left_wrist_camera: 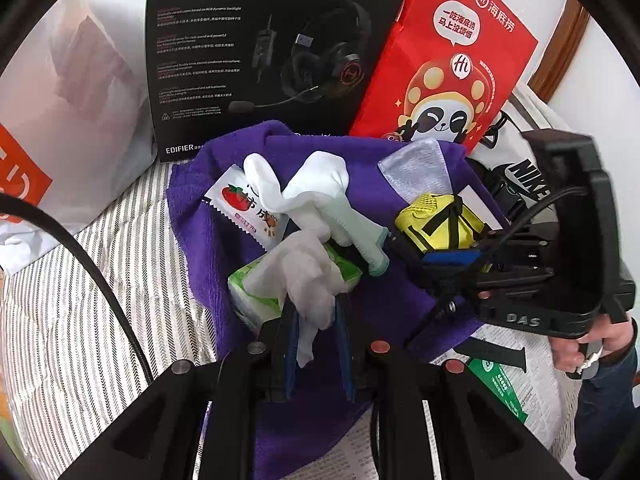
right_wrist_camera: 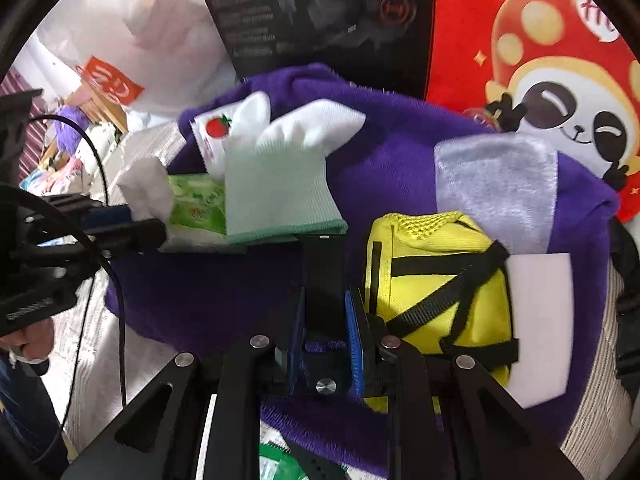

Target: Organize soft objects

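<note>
A purple towel [left_wrist_camera: 224, 240] is spread on the bed and carries the soft things. My left gripper [left_wrist_camera: 316, 308] is shut on a crumpled white tissue [left_wrist_camera: 308, 280] that sticks out of a green tissue pack [left_wrist_camera: 256, 296]. A white glove with a green cuff [right_wrist_camera: 276, 188] lies across the pack and a tomato snack packet [left_wrist_camera: 236, 200]. My right gripper [right_wrist_camera: 324, 300] is shut on a flat black strap [right_wrist_camera: 324, 272], whose far end meets the glove's cuff. Just right of that gripper sits a yellow pouch [right_wrist_camera: 436, 292]. A grey cloth [right_wrist_camera: 496, 176] lies behind the pouch.
A black headset box [left_wrist_camera: 260, 52], a red paper bag [left_wrist_camera: 448, 60] and a white plastic bag [left_wrist_camera: 80, 92] stand behind the towel. A white foam block [right_wrist_camera: 540, 320] lies right of the pouch. Striped bedding [left_wrist_camera: 100, 300] is at the left and newspaper [left_wrist_camera: 520, 344] at the right.
</note>
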The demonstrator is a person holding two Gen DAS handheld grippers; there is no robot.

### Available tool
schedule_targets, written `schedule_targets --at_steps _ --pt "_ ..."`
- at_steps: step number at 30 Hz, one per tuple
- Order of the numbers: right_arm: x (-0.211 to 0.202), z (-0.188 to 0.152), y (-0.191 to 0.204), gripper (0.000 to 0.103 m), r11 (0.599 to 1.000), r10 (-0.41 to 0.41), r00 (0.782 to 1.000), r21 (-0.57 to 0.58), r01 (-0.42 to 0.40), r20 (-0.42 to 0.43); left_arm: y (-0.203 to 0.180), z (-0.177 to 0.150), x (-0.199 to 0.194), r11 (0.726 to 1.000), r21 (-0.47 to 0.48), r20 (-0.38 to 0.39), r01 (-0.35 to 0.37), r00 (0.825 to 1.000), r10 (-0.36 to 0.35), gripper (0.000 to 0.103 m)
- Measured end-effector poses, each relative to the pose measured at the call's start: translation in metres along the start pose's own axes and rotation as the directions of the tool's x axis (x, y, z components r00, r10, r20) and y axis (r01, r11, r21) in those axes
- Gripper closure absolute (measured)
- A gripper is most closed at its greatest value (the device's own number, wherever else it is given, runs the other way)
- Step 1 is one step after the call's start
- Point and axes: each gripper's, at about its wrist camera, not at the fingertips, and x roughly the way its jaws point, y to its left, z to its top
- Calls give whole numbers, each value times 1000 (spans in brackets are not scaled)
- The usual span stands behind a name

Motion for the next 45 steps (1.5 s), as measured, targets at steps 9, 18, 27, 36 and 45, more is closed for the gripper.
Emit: schedule_targets --at_steps 9,18,27,36,45 --pt "1 -1 2 82 1000 6 1000 -1 -6 4 2 -2 7 1000 4 -10 11 1000 -11 86" --pt "-26 -11 -8 66 1000 12 999 20 -13 48 -6 -9 11 999 43 -41 28 999 -26 86" --pt "-69 -27 -27 64 997 -37 993 70 29 112 -17 -15 33 997 74 -108 19 994 -11 86" --pt "-88 -60 -38 63 989 -62 989 140 43 137 -18 -15 32 999 45 -124 -11 992 17 80" --pt "-102 -93 -42 56 985 -61 989 171 38 136 -14 -16 16 999 9 -131 -51 990 51 63"
